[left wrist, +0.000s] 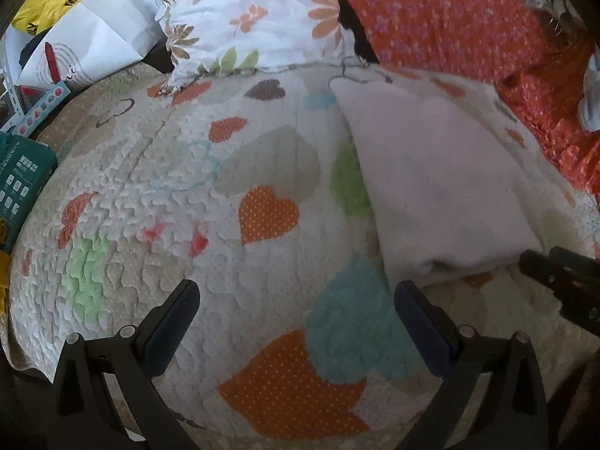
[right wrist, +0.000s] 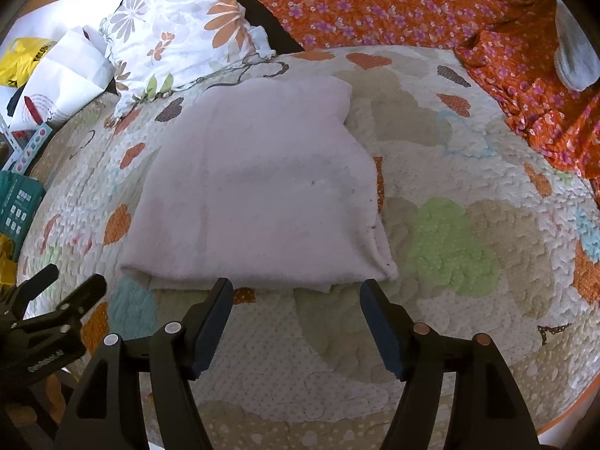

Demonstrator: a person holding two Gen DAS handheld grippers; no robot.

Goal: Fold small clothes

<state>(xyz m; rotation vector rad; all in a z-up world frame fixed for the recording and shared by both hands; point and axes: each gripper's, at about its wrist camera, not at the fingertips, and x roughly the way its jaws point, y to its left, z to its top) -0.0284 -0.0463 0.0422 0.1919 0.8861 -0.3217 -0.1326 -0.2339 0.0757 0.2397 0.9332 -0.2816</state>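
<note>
A pale pink-white fleece garment [right wrist: 255, 191] lies folded flat on the heart-patterned quilt [right wrist: 468, 255]. It also shows in the left wrist view [left wrist: 438, 187], to the right. My right gripper [right wrist: 296, 288] is open and empty, its fingertips just short of the garment's near edge. My left gripper [left wrist: 296, 292] is open and empty over bare quilt [left wrist: 157, 187], left of the garment's near corner. The right gripper shows at the right edge of the left view [left wrist: 555, 273]; the left gripper shows at lower left of the right view [right wrist: 71, 285].
A floral pillow [right wrist: 180, 33] and orange flowered fabric [right wrist: 375, 0] lie along the far side. White paper bag [left wrist: 90, 45], yellow bag [left wrist: 45, 3] and a teal box [left wrist: 22, 172] sit off the quilt's left edge. A grey sock [right wrist: 573, 56] lies at far right.
</note>
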